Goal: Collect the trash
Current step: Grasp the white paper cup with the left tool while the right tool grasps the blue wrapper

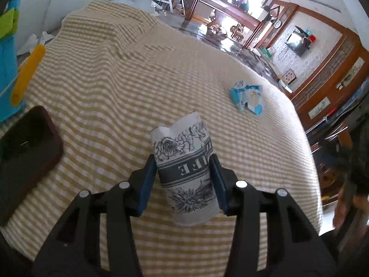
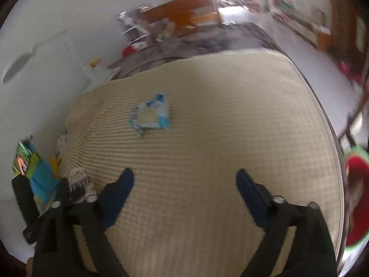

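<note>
Surface: checked yellow cloth (image 1: 115,87) covered the bench; a dining room lay beyond.
Cup: left tongs (image 1: 183,180) pinched the crumpled paper cup (image 1: 184,168) at mid-body, above the cloth.
Wrapper: blue-white wrapper (image 2: 150,115) lay on the cloth, ahead of the right tongs (image 2: 184,189).
Right tongs: spread wide, empty, angled downward.
Risk: the thin cup could buckle and slip; the flat wrapper could slide away under the pads.
</note>
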Demonstrator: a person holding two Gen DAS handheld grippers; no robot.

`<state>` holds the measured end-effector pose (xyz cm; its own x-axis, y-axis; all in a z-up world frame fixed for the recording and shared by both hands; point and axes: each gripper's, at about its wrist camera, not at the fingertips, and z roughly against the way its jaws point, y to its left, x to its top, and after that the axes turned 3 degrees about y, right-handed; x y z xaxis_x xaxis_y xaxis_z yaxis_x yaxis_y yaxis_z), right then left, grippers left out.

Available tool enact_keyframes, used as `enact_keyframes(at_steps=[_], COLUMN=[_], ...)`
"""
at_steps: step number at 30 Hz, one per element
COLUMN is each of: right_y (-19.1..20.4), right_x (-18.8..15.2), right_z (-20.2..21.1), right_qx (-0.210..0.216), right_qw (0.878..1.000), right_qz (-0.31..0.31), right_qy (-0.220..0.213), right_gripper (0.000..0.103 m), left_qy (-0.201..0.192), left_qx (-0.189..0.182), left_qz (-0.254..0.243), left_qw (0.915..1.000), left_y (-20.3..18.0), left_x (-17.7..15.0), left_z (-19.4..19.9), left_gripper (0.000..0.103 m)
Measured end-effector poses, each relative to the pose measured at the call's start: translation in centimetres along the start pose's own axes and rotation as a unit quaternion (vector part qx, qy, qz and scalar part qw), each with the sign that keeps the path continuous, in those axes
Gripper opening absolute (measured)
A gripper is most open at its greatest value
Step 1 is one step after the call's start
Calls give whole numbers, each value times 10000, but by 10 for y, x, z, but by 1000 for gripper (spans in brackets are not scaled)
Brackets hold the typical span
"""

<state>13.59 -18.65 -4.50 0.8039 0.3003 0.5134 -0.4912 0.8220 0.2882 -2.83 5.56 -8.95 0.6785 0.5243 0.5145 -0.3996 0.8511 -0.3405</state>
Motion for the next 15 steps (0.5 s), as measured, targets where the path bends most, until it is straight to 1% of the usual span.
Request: enact_keyframes(at_steps=[2,4,6,10,13,15], right_y=[22,36,47,63,71,74], right_x=[21,38,54,76,82,84], right_z=[-23,-44,-69,-114,-135,-146], right_qx=[36,80,72,-247,-512,-638], right_qw=[9995,9992,9992,9983,9965,9948], right_qz=[319,390,390,406,463,532], right_qy=[-8,-7,76,331,473,587], right_gripper=[91,91,92,92,91,85], left_qy=[-37,-55,-66,-68,-22,-4], left_qx=[91,56,67,5,-104,-143], left_qz=[-84,-38,-111,-82,52,131], left_qw=[9999,10000,9999,9999,9999,9998], left_y=[-2,-3,-6,-5,-2,-1], left_x=[1,3,3,4,1,1], left_z=[-5,-7,-8,-8,-7,-8], left_gripper=[45,45,45,46,46,46])
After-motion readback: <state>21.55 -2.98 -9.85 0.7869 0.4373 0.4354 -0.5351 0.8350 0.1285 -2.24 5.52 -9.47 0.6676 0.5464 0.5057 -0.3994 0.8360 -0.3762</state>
